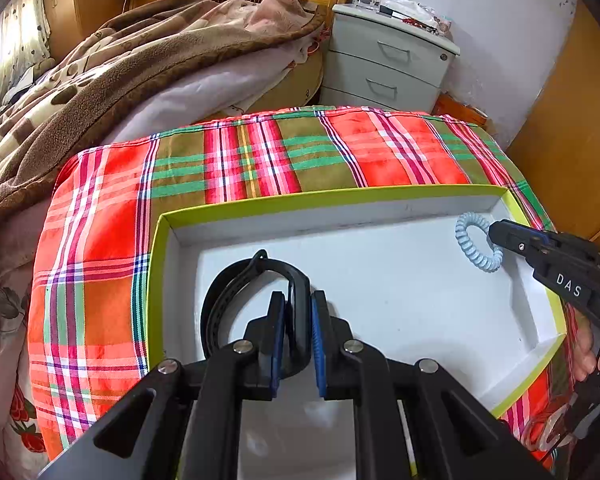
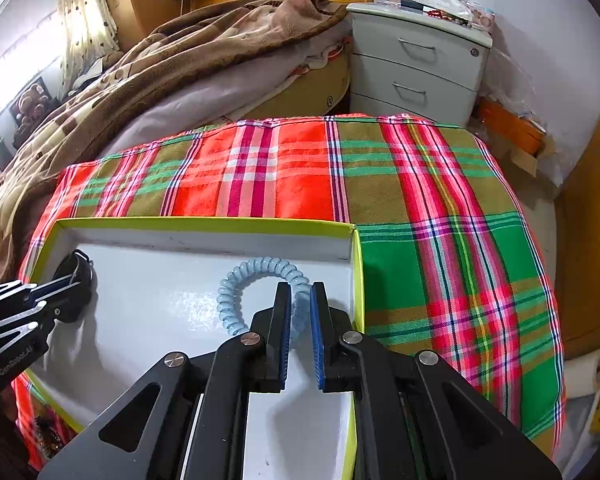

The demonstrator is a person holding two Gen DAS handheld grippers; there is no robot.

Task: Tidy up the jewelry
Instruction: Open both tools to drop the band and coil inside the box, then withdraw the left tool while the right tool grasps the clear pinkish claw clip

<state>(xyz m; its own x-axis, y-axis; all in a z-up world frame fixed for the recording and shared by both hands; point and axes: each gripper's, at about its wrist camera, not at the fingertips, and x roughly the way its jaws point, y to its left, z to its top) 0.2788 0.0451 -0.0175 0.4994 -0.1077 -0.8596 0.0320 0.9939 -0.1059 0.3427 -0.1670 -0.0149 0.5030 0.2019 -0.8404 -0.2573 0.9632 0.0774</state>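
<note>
A shallow white box with a lime-green rim [image 1: 340, 194] [image 2: 204, 222] lies on a plaid cloth. My left gripper [image 1: 298, 300] is shut on a black wristband [image 1: 228, 288] and holds it over the box's left side; it also shows in the right wrist view [image 2: 74, 280]. My right gripper [image 2: 300, 292] is shut on a light blue spiral bracelet [image 2: 240, 280] near the box's right wall. In the left wrist view the bracelet [image 1: 474, 248] sits at the box's far right corner with the right gripper [image 1: 496, 234] on it.
The red, green and olive plaid cloth [image 1: 260, 156] [image 2: 440, 220] covers the surface under the box. A bed with a brown blanket [image 1: 120, 60] is behind on the left. A grey nightstand [image 1: 388, 64] stands behind on the right.
</note>
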